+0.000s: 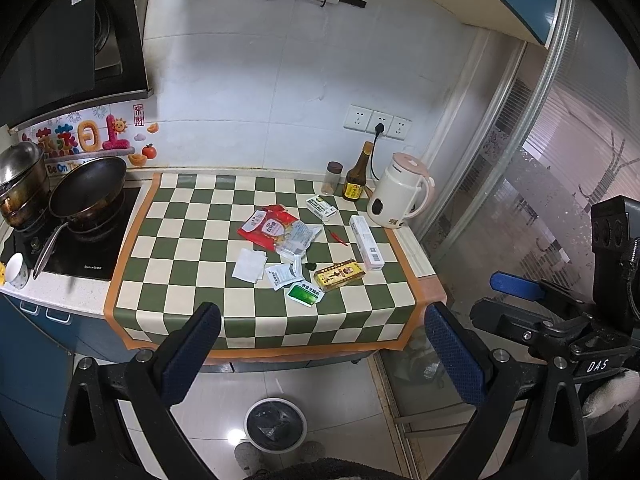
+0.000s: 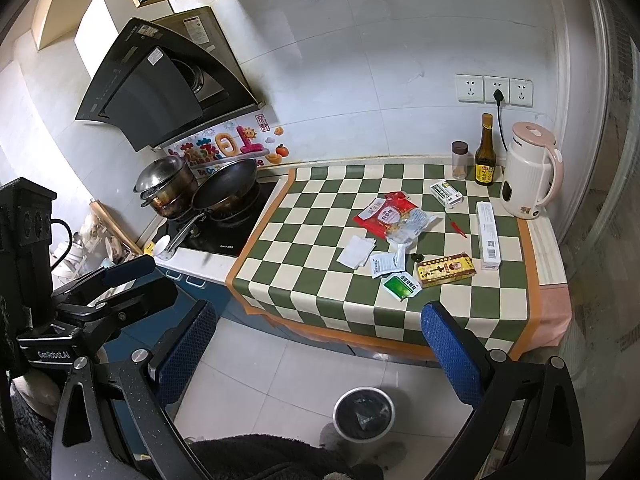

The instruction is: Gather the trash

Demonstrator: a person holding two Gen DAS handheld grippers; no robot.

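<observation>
You are facing a counter covered by a green-and-cream checkered mat (image 1: 192,248) with an orange border. At its left a black hob carries a dark wok (image 1: 88,188) and a stacked steel pot (image 1: 20,176). At the back right corner stands a white-and-pink electric kettle (image 1: 400,196), with a dark sauce bottle (image 1: 358,178) and a small spice jar (image 1: 332,178) just beside it.

On the floor below the counter edge sits a round trash bin (image 1: 276,424) lined with a black bag.

The trash lies clustered right of the mat's centre: a red snack bag (image 1: 276,230) with a clear wrapper on it, a long white box (image 1: 366,246) near the kettle, a yellow box (image 1: 340,274), a green-and-white carton (image 1: 320,206), a white napkin (image 1: 250,264), white sachets (image 1: 286,274), a green sachet (image 1: 305,294) and a small red chilli (image 1: 336,236).

Your left gripper (image 1: 320,356) hangs in front of the counter edge, jaws spread wide and empty. Your right gripper (image 2: 316,354) is likewise released, holding nothing, above the floor near the bin.
</observation>
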